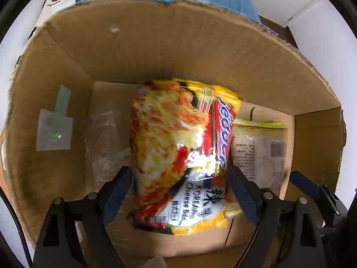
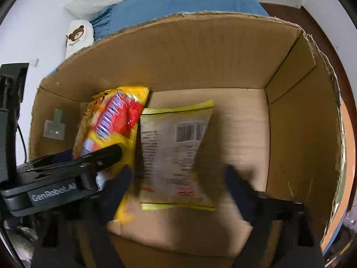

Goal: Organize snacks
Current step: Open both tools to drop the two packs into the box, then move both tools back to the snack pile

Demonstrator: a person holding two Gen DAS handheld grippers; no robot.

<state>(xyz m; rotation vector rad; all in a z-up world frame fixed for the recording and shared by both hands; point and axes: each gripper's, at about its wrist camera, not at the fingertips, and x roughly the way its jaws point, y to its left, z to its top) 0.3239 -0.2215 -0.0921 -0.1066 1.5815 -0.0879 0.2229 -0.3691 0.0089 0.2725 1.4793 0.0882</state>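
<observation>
An open cardboard box [image 1: 156,51] holds two snack packets. A yellow and red noodle packet [image 1: 178,147] lies in it between the fingers of my left gripper [image 1: 180,178], whose jaws stand wide apart and do not press it. A pale packet with a yellow edge and a barcode [image 1: 261,149] lies flat beside it on the right. In the right wrist view the same pale packet [image 2: 176,154] lies on the box floor [image 2: 241,129] between the spread fingers of my right gripper [image 2: 178,178], which is open. The noodle packet [image 2: 109,122] is left of it, with the left gripper [image 2: 102,156] over it.
The box walls [image 2: 200,51] rise on all sides. A label with green tape [image 1: 54,131] sticks to the left wall. Clear plastic [image 1: 104,138] lies on the box floor at left. A blue cloth [image 2: 178,2] and a bear-print item [image 2: 78,38] lie behind the box.
</observation>
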